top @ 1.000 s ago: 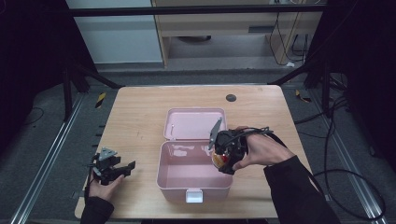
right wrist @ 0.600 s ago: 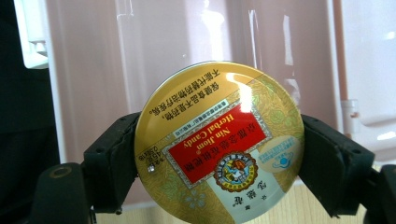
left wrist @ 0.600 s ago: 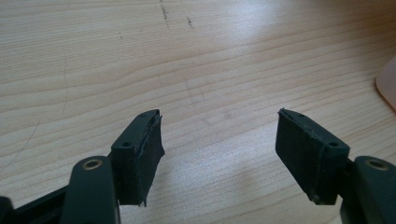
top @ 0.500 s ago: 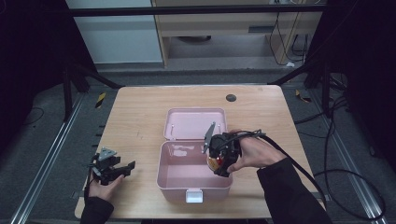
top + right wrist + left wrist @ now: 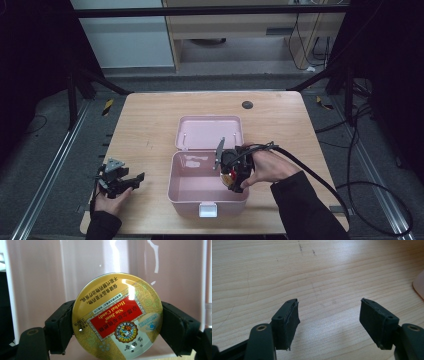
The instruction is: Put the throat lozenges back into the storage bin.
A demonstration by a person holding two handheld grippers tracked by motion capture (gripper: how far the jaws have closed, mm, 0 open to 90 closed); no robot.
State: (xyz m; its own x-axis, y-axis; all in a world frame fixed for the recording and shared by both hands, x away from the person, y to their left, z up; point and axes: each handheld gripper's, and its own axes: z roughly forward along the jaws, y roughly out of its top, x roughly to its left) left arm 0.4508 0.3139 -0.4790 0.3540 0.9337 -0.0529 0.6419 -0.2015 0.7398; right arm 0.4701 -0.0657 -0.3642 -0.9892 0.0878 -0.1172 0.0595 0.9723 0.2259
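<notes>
One round candy tin [image 5: 117, 316] (gold lid) sits clamped in the right tool [image 5: 117, 325] inside the open pink box [image 5: 207, 197]

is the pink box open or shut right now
Open. The pink box has its lid swung back flat on the table, and the right gripper holds a candy tin over the bare inside.

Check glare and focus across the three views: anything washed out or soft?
Right gripper view: sharp; white glare streaks on the glossy pink plastic box wall and a highlight on the round gold candy tin, label readable. Left gripper view: bright sheen washes the light wooden table at upper right. High view: soft, surroundings dark, the tin in the right claw tiny.
</notes>
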